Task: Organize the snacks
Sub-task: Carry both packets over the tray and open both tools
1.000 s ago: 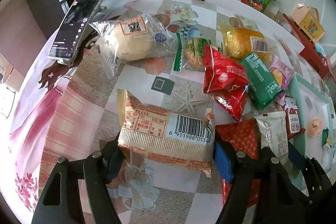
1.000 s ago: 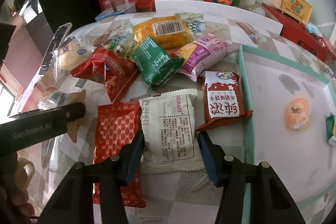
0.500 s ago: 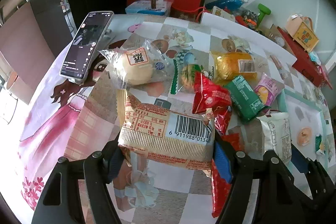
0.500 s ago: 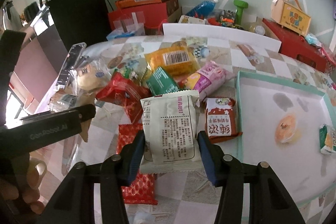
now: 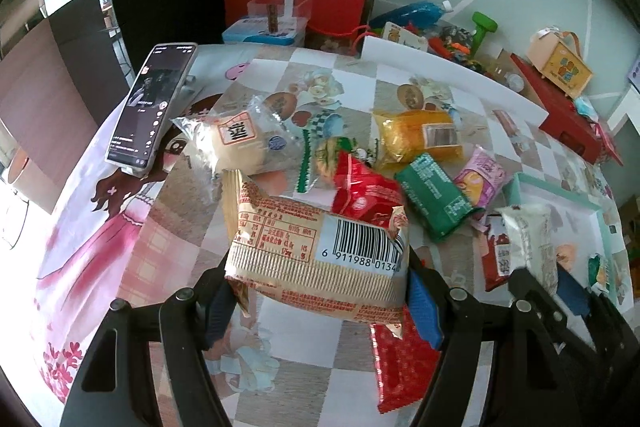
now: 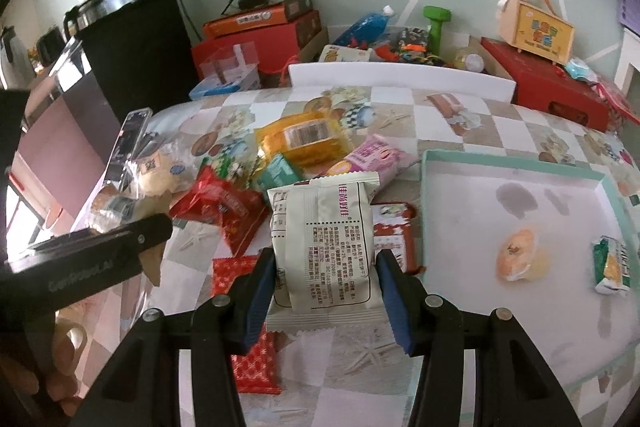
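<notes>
Snacks: one packet clamped in each hand-held gripper.

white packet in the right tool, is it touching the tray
Apart. The right wrist view shows the white packet held in the right tool, with checkered tablecloth showing between it and the tray.

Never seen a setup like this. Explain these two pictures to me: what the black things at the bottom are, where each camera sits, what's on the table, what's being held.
No robot here: a person holds hand-held black tongs in each hand, each carrying a forward-looking fisheye camera. The left camera shows the left tongs shut on a beige barcoded biscuit packet, lifted off the patterned tablecloth. The right camera shows the right tongs shut on a white printed snack pouch. Below lie loose snacks: a red crinkled bag, a yellow packet, a pink packet. The teal-rimmed white tray holds a round orange snack.
</notes>
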Motion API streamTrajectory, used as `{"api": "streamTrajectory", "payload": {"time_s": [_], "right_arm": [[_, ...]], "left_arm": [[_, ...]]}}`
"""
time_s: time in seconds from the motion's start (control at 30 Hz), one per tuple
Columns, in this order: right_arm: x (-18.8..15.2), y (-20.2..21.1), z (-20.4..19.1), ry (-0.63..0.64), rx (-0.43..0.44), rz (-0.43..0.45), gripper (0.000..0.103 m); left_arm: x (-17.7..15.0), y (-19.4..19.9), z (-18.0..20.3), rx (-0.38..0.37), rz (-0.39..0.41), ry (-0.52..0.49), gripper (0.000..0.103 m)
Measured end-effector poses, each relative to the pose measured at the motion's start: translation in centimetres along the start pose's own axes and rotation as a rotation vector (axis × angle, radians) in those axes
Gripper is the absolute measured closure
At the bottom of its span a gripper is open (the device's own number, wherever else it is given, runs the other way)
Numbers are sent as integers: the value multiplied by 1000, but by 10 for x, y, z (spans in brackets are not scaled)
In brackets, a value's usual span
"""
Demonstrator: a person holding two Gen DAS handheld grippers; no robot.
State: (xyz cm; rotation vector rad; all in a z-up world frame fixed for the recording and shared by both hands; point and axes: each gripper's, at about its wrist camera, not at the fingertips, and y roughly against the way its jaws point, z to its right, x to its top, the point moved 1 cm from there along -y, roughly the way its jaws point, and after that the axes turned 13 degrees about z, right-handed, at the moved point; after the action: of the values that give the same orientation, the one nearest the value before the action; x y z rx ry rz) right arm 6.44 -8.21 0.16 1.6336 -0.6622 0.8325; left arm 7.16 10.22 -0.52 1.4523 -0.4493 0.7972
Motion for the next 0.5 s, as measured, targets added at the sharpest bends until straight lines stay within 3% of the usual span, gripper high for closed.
{"api": "streamTrajectory", "payload": {"time_s": [0.23, 0.5], "right_arm": [[13, 8, 40, -74, -74, 31, 49], [24, 24, 111, -193, -212, 78, 49]], "left_arm": [[3, 3, 18, -27, 5, -26, 28], [7, 9, 61, -123, 10, -77, 28]]}}
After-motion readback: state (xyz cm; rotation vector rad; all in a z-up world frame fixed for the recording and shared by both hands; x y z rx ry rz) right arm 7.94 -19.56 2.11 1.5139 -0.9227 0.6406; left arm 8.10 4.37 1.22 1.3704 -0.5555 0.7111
